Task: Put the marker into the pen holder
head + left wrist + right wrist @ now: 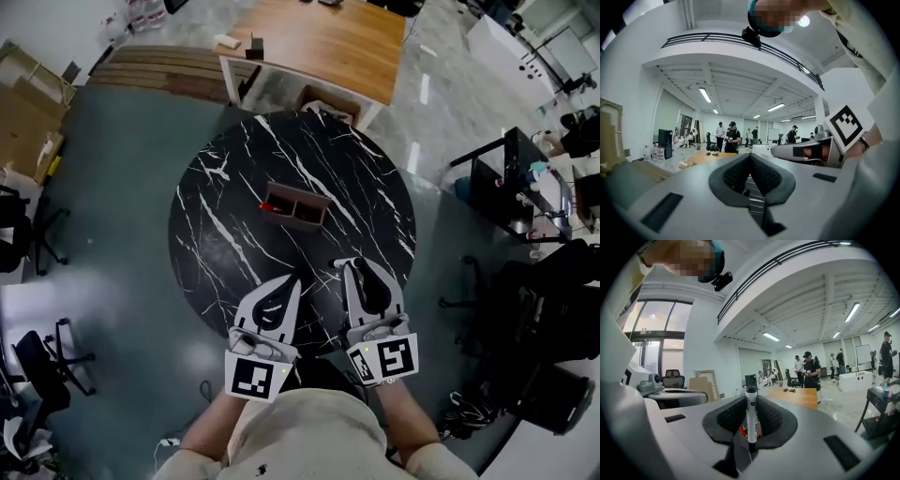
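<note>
- So far, by our reading, only the pickup is done: we have the marker pinched between the jaws of the right gripper, and it is not yet in the pen holder.
- Carrying it across and dropping it in are what is left. The marker sits on our side of the pen holder and to its right, well apart from it, over the near edge of the table.
- Its long axis stands upright in the right gripper view, crosswise to the way the jaws point, with one dark end at the top and the other at the bottom.
- We judge it needs little turning before it goes down into a compartment.
- Our left gripper has its jaws pressed together on nothing, nearer to us than the pen holder.
- A small red thing shows at the pen holder's left end; we cannot tell what it is.
</note>
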`<state>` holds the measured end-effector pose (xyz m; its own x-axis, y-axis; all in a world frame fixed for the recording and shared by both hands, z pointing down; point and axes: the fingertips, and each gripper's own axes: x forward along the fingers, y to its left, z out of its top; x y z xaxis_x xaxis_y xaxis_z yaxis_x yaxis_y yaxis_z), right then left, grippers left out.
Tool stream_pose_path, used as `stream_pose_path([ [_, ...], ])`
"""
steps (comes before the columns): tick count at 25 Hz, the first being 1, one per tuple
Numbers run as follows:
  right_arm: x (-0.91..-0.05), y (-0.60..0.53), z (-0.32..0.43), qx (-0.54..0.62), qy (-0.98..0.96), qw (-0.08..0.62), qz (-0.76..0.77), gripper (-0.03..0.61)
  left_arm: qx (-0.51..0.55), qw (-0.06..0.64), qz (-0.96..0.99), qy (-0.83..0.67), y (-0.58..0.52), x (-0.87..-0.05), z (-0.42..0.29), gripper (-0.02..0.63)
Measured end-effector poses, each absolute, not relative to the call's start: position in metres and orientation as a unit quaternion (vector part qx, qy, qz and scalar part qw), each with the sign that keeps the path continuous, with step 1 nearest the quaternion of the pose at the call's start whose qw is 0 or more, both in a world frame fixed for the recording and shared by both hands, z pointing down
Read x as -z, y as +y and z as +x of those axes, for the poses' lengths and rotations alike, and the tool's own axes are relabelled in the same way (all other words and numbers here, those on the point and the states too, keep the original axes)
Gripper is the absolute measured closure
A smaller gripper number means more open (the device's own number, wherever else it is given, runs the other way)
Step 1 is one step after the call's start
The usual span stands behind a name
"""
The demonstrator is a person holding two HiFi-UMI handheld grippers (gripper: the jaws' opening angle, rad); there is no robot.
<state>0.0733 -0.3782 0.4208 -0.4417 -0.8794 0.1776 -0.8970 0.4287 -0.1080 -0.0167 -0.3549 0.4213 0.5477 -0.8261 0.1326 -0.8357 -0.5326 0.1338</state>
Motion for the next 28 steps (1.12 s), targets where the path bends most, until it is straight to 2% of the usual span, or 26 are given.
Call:
stream_pose_path([
  [3, -0.450, -0.416, 0.057, -0.089, -0.846, 0.065, 0.521, 0.495, -0.020, 0.121, 0.868, -0.482, -0.377, -0.435, -0.033, 0.604],
  [10, -0.524, -0.487, 0.041, -0.084, -0.846, 0.088, 0.519, 0.495, -0.043, 0.119, 0.872, -0.473, -0.421, -0.463, -0.061, 0.604],
  [19, -0.609, -0.516, 0.045, -0.130, -0.822, 0.117, 0.542, 0.495, -0.032, 0.117, 0.875, -0.469, -0.450, -0.477, -0.062, 0.604],
  [23, -0.631, -0.516, 0.043, -0.153, -0.815, 0.134, 0.542, 0.494, -0.039, 0.133, 0.877, -0.460, -0.447, -0.488, -0.056, 0.604],
  [28, -0.626, -0.512, 0.045, -0.159, -0.820, 0.124, 0.537, 0.494, -0.045, 0.138, 0.879, -0.453, -0.444, -0.491, -0.045, 0.604],
])
